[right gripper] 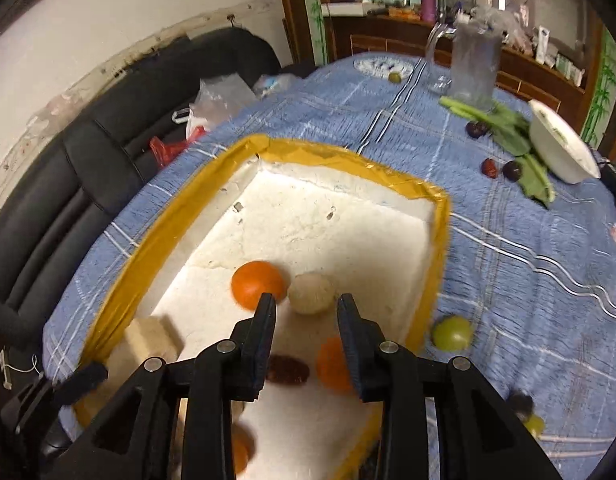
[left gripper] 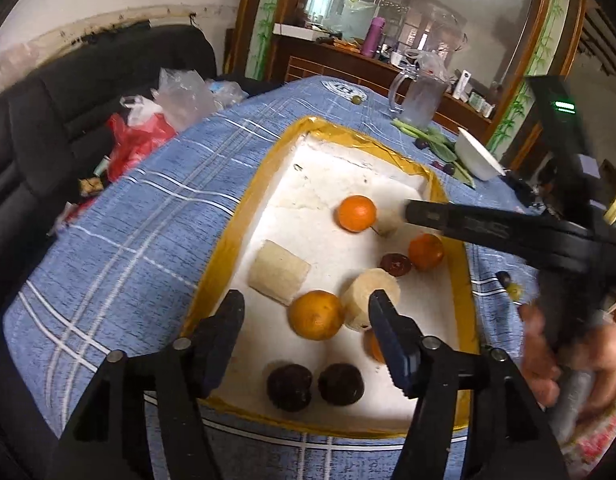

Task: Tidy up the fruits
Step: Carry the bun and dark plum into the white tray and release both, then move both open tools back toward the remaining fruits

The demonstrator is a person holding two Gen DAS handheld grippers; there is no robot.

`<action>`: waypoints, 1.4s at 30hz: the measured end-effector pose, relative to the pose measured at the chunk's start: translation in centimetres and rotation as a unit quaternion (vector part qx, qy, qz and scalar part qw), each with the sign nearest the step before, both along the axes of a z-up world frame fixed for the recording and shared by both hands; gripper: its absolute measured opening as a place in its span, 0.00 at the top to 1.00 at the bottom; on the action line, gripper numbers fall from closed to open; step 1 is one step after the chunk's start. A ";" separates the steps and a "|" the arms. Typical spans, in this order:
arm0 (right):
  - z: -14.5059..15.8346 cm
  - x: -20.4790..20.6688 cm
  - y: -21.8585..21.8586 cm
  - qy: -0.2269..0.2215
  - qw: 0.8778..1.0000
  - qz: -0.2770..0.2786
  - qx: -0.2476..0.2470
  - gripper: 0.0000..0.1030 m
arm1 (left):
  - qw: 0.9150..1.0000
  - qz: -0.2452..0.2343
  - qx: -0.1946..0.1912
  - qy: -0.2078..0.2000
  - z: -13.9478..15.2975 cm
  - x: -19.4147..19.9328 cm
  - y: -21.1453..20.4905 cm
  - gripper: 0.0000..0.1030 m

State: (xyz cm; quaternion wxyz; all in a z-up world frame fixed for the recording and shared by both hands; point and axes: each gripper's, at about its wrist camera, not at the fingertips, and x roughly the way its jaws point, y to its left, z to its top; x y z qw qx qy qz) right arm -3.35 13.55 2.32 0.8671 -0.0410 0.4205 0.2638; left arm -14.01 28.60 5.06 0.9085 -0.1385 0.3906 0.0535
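My right gripper (right gripper: pixel 306 306), parted and empty over the foam tray (right gripper: pixel 156 240), is nearer the green fruit (right gripper: pixel 452 333) lying just outside its right wall.

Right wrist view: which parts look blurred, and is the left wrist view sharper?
Right wrist view: the small green fruit beside the white foam tray and the tray's near corner are smeared by motion. Left wrist view: the tray fruit is mostly sharp; only the hand at the right edge is blurred.
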 end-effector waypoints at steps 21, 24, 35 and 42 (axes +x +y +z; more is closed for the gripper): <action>-2.7 -10.4 -14.4 -0.020 0.993 -0.118 0.008 0.45 | 0.993 -0.039 0.110 0.003 2.1 -1.1 -8.3 0.29; -2.6 -11.2 -15.2 -0.029 0.992 -0.123 0.005 0.45 | 0.992 -0.044 0.118 0.002 2.3 -1.3 -9.1 0.28; -3.4 -12.0 -17.9 -0.021 0.989 -0.146 0.019 0.45 | 0.989 -0.056 0.134 0.004 2.3 -1.8 -11.0 0.28; -3.5 -11.6 -18.9 -0.012 0.989 -0.147 0.009 0.45 | 0.989 -0.064 0.133 0.032 1.6 -0.9 -11.6 0.27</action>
